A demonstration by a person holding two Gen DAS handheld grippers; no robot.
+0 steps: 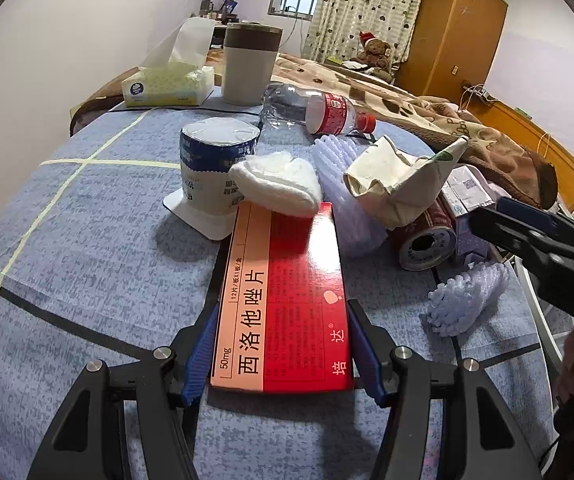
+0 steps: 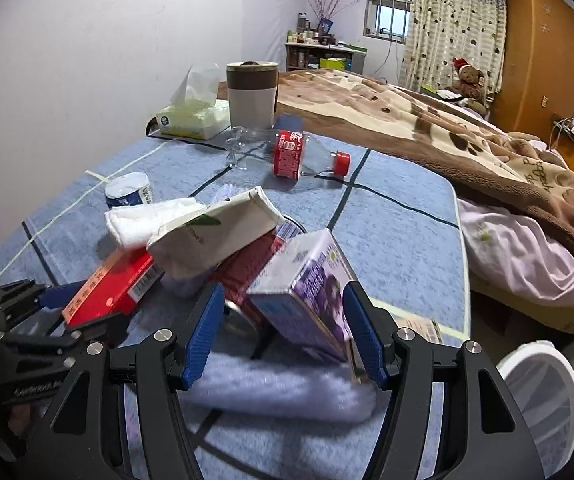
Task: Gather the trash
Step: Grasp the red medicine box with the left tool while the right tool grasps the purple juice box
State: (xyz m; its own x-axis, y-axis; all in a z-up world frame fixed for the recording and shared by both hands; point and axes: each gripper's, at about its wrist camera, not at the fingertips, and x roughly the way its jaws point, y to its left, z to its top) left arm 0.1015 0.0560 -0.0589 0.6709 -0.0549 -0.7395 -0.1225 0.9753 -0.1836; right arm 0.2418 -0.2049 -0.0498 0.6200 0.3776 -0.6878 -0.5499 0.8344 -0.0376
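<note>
A red and orange medicine box [image 1: 283,288] lies lengthwise on the blue cloth, its far end under a white wad [image 1: 279,180]. My left gripper [image 1: 283,306] is shut on it, a blue pad against each long side; the right wrist view shows this grip [image 2: 87,312] at the lower left. A purple carton [image 2: 311,296] leans tilted on a red can [image 2: 247,268]. My right gripper [image 2: 283,286] is open around the carton, the left pad clear of it. A crumpled paper bag [image 2: 215,236] rests on the can. Pale foam netting [image 2: 279,388] lies under the right jaws.
Farther back lie a clear bottle [image 1: 319,112], a wrapped paper roll [image 1: 215,164], a tissue box [image 1: 167,84] and a grey tub [image 1: 251,64]. A white bin [image 2: 543,400] stands past the table's right edge. A bed with a brown blanket [image 2: 427,128] runs behind.
</note>
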